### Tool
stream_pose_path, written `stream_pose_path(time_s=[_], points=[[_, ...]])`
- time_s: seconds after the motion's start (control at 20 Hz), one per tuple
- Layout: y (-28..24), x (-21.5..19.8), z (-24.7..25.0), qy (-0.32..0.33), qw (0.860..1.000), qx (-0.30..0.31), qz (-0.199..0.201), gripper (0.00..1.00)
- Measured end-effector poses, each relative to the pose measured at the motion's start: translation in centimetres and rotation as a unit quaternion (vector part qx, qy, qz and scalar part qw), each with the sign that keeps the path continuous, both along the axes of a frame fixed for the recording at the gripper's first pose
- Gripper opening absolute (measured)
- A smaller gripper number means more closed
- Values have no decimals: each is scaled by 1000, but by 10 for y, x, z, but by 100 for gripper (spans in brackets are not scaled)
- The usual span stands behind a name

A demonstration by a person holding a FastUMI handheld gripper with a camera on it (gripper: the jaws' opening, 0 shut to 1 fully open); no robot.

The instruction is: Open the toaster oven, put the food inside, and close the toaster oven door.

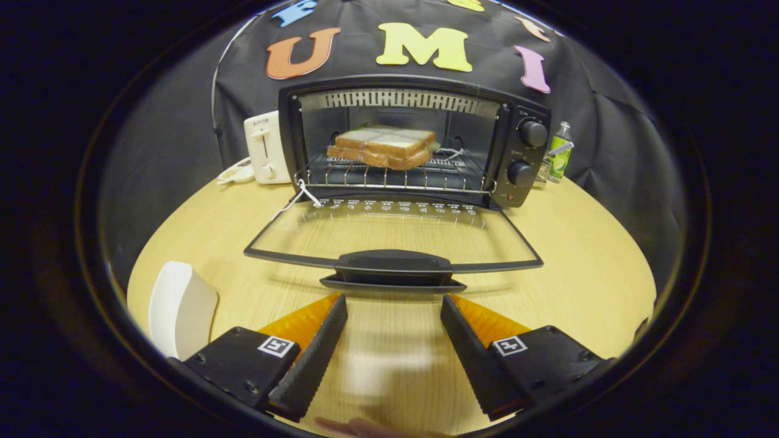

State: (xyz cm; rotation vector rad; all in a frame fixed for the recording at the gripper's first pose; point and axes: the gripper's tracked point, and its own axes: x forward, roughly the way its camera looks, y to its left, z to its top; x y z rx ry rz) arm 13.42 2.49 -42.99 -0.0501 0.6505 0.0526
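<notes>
The black toaster oven (pixel 523 152) stands at the back of the wooden table with its glass door (pixel 389 234) folded down flat toward me. A sandwich (pixel 383 146) of toasted bread lies on the wire rack (pixel 395 177) inside. The door's black handle (pixel 392 267) sits just ahead of my fingertips. My gripper (pixel 394 301) is open, its two black fingers with orange backs spread wide over the tabletop, with nothing between them.
A white plate (pixel 181 307) lies left of my left finger. A white pop-up toaster (pixel 266 148) stands left of the oven, and a small green bottle (pixel 560 152) stands to its right. A hand (pixel 371 427) shows beneath the fingers.
</notes>
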Motion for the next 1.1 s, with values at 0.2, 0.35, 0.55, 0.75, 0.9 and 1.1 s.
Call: stream_pose_path(time_s=[0.2, 0.35, 0.55, 0.75, 0.9, 1.1], points=[[0, 0, 1, 4, 1000, 4, -4, 100], [2, 0, 4, 12, 1000, 21, -13, 100], [3, 0, 14, 9, 1000, 21, -15, 100], [2, 2, 35, -23, 1000, -9, -18, 100], [3, 6, 49, -54, 998, -26, -21, 100], [5, 23, 85, -139, 989, -57, -1, 100]])
